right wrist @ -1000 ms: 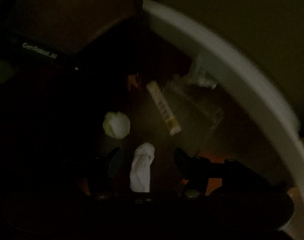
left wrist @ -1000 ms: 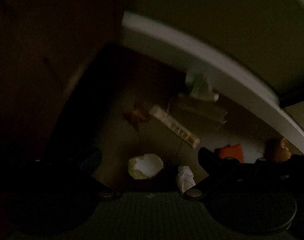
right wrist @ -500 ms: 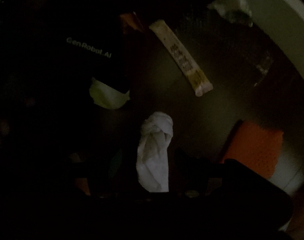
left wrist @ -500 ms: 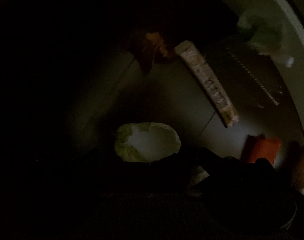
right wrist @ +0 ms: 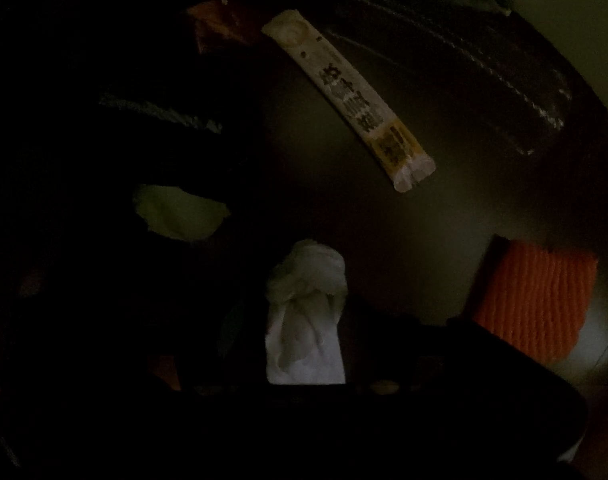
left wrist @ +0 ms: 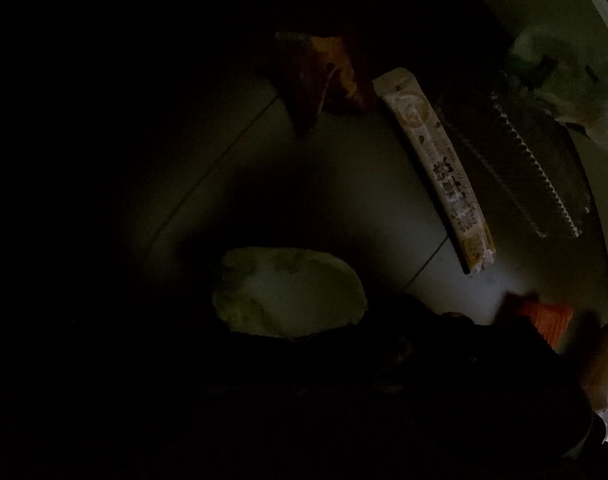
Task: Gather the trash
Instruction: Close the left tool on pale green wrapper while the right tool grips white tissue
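The scene is very dark. In the right wrist view a crumpled white tissue (right wrist: 305, 316) lies between the fingers of my right gripper (right wrist: 300, 344), which stands wide apart around it. In the left wrist view a pale green-white cabbage leaf (left wrist: 290, 292) lies on the floor just ahead of my left gripper (left wrist: 296, 344); only its right finger (left wrist: 435, 320) shows faintly and its left finger is lost in the dark. The leaf also shows in the right wrist view (right wrist: 180, 212). A long cream stick sachet (left wrist: 435, 168) (right wrist: 347, 96) lies further ahead.
An orange sponge (right wrist: 539, 300) (left wrist: 547, 316) lies to the right. A clear serrated wrapper (left wrist: 515, 168) (right wrist: 455, 60), a brown wrapper (left wrist: 323, 68) (right wrist: 212, 20) and crumpled paper (left wrist: 567, 76) lie near a white curved skirting (left wrist: 599, 0). The left gripper's dark body (right wrist: 160, 116) shows at left.
Both grippers have dropped closer to the floor. The cabbage leaf and the tissue have grown larger in their views, and the tissue now sits between the right fingers.
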Available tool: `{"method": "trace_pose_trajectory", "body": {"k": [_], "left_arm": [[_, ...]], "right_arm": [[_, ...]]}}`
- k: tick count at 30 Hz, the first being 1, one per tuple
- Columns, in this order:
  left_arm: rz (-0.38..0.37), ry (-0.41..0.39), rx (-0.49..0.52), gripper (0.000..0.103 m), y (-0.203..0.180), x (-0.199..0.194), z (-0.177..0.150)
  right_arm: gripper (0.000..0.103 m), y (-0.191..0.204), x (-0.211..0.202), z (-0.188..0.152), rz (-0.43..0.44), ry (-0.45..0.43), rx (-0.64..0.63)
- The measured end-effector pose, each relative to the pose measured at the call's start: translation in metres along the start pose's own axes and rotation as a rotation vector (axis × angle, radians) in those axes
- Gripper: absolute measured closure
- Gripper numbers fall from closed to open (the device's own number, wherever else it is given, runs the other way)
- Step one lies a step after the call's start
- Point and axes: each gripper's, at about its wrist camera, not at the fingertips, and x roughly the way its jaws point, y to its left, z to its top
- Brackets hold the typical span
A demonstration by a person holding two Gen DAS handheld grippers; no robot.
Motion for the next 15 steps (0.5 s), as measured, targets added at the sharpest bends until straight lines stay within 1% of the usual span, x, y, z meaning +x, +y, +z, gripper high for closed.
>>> {"method": "trace_pose_trajectory", "body": {"k": [1, 2, 3, 4, 5, 7, 8, 9, 10, 13, 15], "left_arm": [[0.002, 0.005, 0.002, 0.014, -0.001, 0.001, 0.0], [0.009, 0.005, 0.01, 0.025, -0.001, 0.002, -0.001], [0.016, 0.005, 0.019, 0.03, -0.002, 0.002, -0.001], [0.022, 0.006, 0.023, 0.036, -0.002, 0.002, -0.002], [0.028, 0.004, 0.023, 0.039, -0.002, 0.003, -0.002], [0.024, 0.001, 0.015, 0.039, 0.0, 0.004, -0.001], [0.017, -0.002, 0.009, 0.041, 0.002, 0.003, -0.001], [0.014, -0.005, 0.007, 0.042, 0.003, 0.002, -0.001], [0.013, -0.009, 0.009, 0.044, 0.004, 0.001, -0.002], [0.005, -0.02, 0.044, 0.055, 0.002, -0.003, -0.005], [-0.01, -0.02, 0.061, 0.068, 0.001, -0.003, -0.007]], "right_arm": [[0.048, 0.0, 0.0, 0.0, 0.0, -0.003, -0.003], [0.05, 0.002, 0.0, 0.001, 0.0, -0.005, -0.004], [0.052, 0.001, 0.0, 0.001, -0.004, -0.007, -0.002], [0.059, 0.001, -0.001, 0.002, -0.007, -0.007, 0.006], [0.068, -0.001, -0.002, 0.003, -0.006, -0.004, 0.015], [0.07, -0.008, -0.001, 0.006, 0.012, 0.01, 0.043], [0.077, -0.01, -0.002, 0.007, 0.023, 0.011, 0.055], [0.081, -0.013, -0.002, 0.009, 0.03, 0.011, 0.054], [0.083, -0.014, -0.003, 0.01, 0.033, 0.011, 0.049], [0.09, -0.016, -0.006, 0.01, 0.03, 0.002, 0.016], [0.092, -0.018, -0.013, 0.008, 0.017, -0.022, -0.001]]}}
